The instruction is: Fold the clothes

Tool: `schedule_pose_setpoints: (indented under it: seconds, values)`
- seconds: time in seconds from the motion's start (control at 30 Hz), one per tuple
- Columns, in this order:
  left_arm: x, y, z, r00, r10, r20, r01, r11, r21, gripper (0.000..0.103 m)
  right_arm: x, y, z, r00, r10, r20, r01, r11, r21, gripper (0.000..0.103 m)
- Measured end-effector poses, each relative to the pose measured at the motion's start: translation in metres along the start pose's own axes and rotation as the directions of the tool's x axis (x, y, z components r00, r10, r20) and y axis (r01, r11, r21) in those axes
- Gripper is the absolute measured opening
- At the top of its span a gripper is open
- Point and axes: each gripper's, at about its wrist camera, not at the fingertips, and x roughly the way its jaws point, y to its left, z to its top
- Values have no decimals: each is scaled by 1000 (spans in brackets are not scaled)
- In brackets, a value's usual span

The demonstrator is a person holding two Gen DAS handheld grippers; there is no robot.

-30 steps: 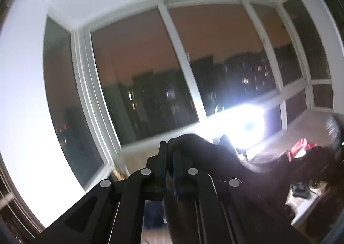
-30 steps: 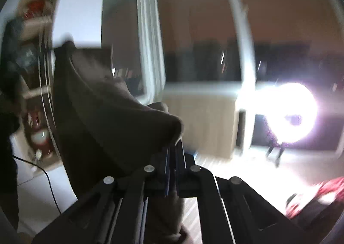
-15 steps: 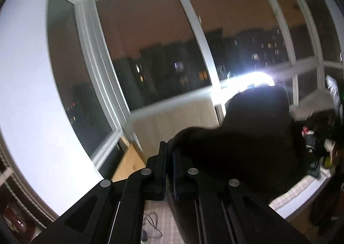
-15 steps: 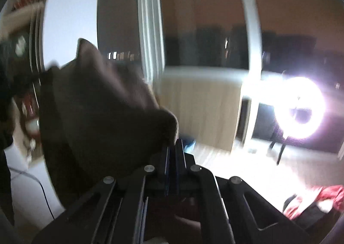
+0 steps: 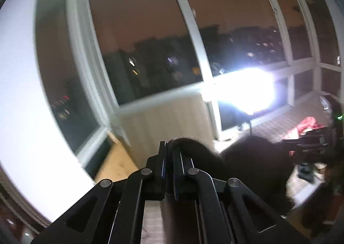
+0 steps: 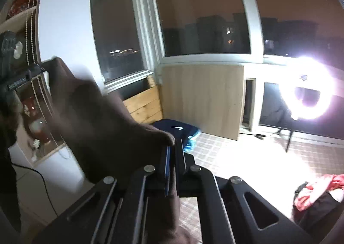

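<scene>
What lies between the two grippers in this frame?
The dark brown garment spans the stretch: the right wrist view shows it running from the right gripper up to the left gripper, pinched at both ends.

Night outside my windows (image 5: 146,50), room dim; the only strong source is a ring light (image 6: 307,91) that blows out white in both views and flares over the floor (image 6: 247,153). Heavy fisheye bending at edges, dark corners. My cloth (image 6: 96,119) is motion-blurred and nearly black.
</scene>
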Motion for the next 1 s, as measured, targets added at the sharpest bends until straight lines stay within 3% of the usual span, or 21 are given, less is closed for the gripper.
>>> schedule_pose_setpoints:
  seconds: [0.13, 0.23, 0.3, 0.53, 0.6, 0.7, 0.8, 0.93, 1.0]
  values:
    - [-34, 17, 17, 994, 68, 80, -67, 998, -13, 4, -58, -3, 51, 987, -28, 161, 40, 997, -73, 4]
    - [-78, 34, 25, 976, 91, 197, -84, 995, -44, 4, -45, 1, 58, 985, 10, 171, 3, 997, -77, 4]
    - [-102, 43, 24, 966, 44, 256, -29, 998, -64, 7, -32, 6, 61, 985, 39, 165, -27, 997, -76, 4]
    - [-84, 61, 42, 964, 189, 186, -176, 981, -85, 3, 14, 22, 70, 979, 141, 146, -131, 989, -73, 4]
    - [-90, 69, 49, 952, 247, 182, -231, 968, -100, 1, 27, 26, 73, 975, 170, 141, -161, 984, -72, 4]
    - [-116, 73, 52, 913, 318, 255, -302, 948, -100, 0, 48, 30, 75, 973, 196, 126, -188, 980, -67, 4]
    - [-115, 84, 44, 931, 279, 234, -256, 959, -121, 0, 77, 22, 68, 986, 147, 80, -143, 988, -57, 4]
    - [-42, 80, -2, 972, 228, 50, -225, 972, -62, 0, 115, 12, 31, 999, 40, -6, -40, 997, -59, 4]
    - [4, 63, -53, 987, 146, -70, -149, 988, -36, 0, 127, -10, 8, 996, -27, -85, 22, 998, -56, 4]
